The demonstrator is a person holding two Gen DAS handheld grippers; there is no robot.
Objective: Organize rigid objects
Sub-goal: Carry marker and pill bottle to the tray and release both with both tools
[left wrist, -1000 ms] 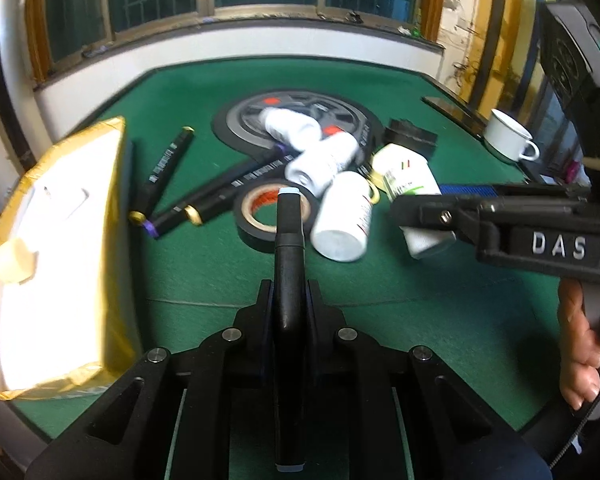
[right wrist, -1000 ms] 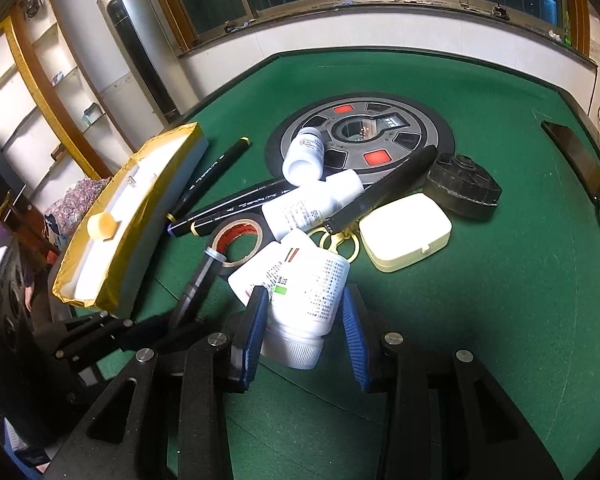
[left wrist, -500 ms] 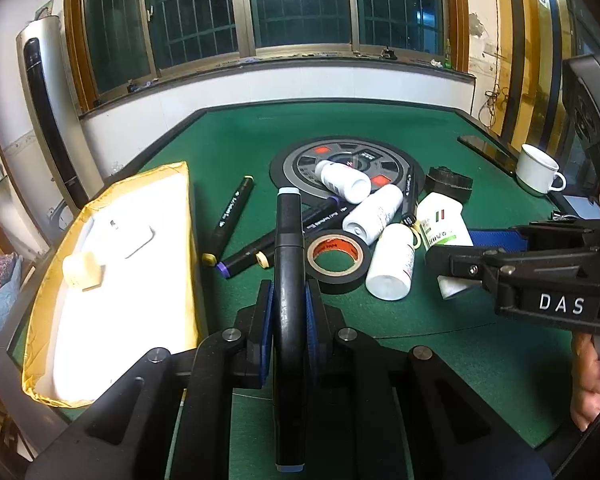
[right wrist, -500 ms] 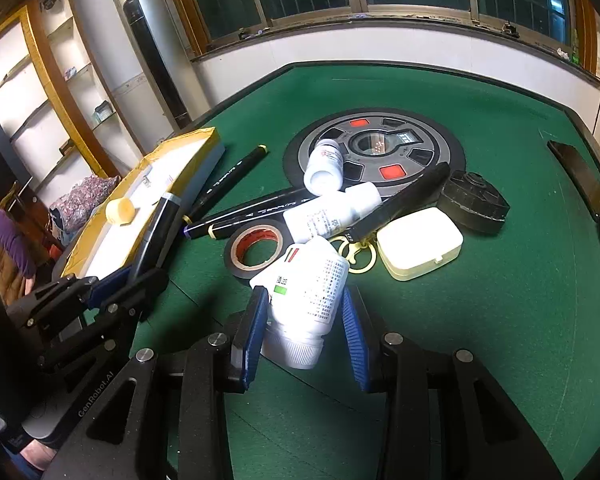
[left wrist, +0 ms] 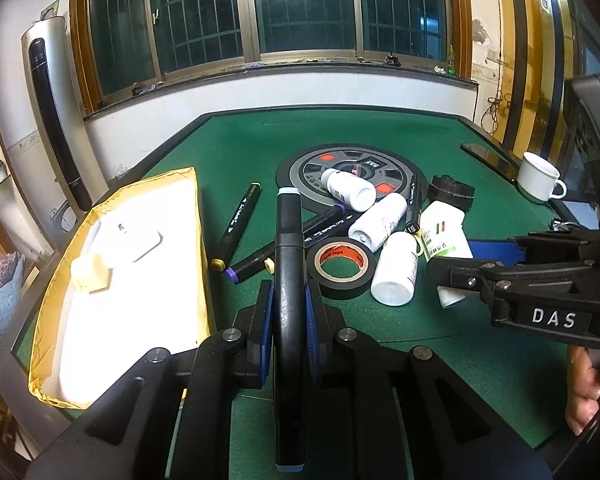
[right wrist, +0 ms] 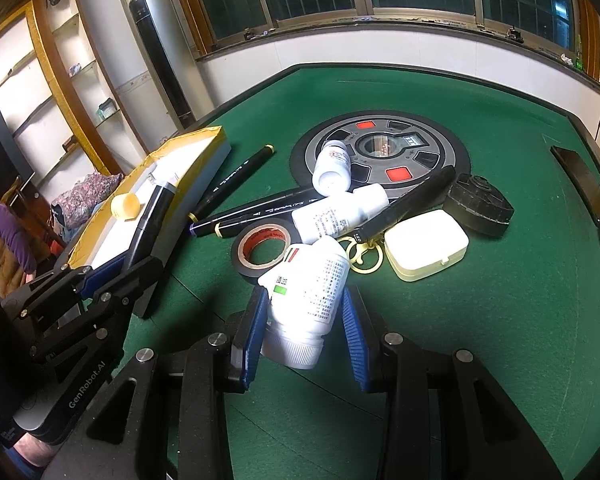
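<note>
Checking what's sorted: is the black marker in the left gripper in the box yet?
Not yet. The marker is clamped in the left gripper, beside the box.

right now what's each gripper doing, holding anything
left gripper: shut on a black marker.
right gripper: shut on a white pill bottle.

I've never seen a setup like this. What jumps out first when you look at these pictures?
Two hand-held grippers fill the foreground, each clamped on something: the left gripper on a black marker, the right gripper on a white pill bottle. Behind them, on the green table, lies a jumble of bottles, markers and a roll of black tape, with a gold-edged box at the table's left side.
</note>
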